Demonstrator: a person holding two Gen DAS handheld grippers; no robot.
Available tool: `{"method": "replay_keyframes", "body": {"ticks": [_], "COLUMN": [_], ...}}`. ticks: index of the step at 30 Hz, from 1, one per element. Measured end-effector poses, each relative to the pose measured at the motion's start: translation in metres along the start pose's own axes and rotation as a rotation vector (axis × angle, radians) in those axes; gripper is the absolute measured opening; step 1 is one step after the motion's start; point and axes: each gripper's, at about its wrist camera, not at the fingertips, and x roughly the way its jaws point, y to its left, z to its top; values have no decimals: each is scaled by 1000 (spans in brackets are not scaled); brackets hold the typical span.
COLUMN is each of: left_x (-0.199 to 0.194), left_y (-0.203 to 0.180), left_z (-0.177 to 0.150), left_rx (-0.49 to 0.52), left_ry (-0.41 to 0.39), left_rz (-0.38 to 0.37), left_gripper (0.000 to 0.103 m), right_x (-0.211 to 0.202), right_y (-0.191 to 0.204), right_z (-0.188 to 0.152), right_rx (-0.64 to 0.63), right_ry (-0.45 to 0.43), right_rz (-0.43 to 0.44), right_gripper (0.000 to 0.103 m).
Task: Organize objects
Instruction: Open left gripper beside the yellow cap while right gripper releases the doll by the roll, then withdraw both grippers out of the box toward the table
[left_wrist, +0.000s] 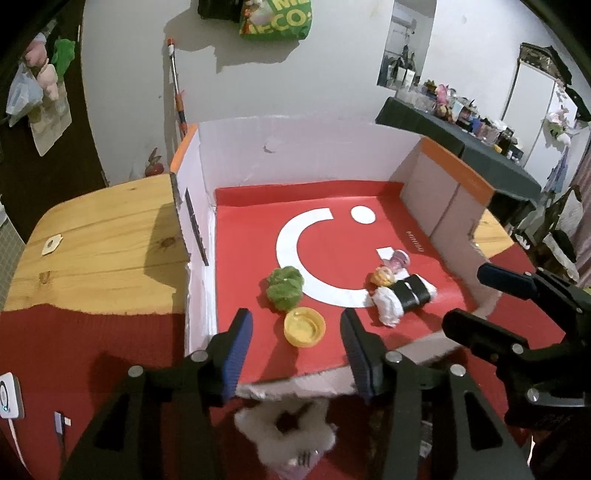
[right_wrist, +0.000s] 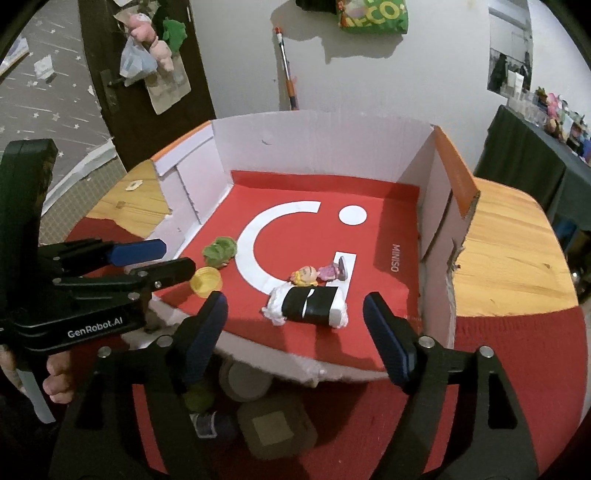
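Note:
A white cardboard box (left_wrist: 236, 155) with a red floor holds a green fuzzy toy (left_wrist: 285, 288), a yellow lid (left_wrist: 304, 327), a small doll figure (left_wrist: 388, 269) and a black-and-white roll (left_wrist: 402, 295). My left gripper (left_wrist: 297, 354) is open and empty, hovering over the box's near edge just before the yellow lid. A white fluffy scrunchie (left_wrist: 284, 432) lies below it outside the box. My right gripper (right_wrist: 295, 332) is open and empty above the near edge, in front of the roll (right_wrist: 310, 304). The lid (right_wrist: 206, 281), green toy (right_wrist: 219, 250) and doll (right_wrist: 317, 275) also show in the right wrist view.
The box (right_wrist: 332, 140) sits on a wooden table (right_wrist: 509, 251) partly covered with red cloth (right_wrist: 517, 354). Outside the box, under the right gripper, lie a roll of tape (right_wrist: 243, 384), a brown square item (right_wrist: 277, 428) and a small green object (right_wrist: 197, 400). A white device (left_wrist: 9, 395) lies far left.

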Motion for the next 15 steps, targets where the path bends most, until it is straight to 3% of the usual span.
{"method": "replay_keyframes", "body": {"ticks": [15], "left_x": [-28], "left_y": [-4], "left_z": [-23], "left_rx": [-11], "left_ry": [-57], "left_rz": [-2], "left_gripper": [75], "right_x": [-24], "right_y": [7], "right_z": [-20], "right_rx": [-3], "right_ry": [-29], "right_rz": [2], "right_gripper": [89]}}
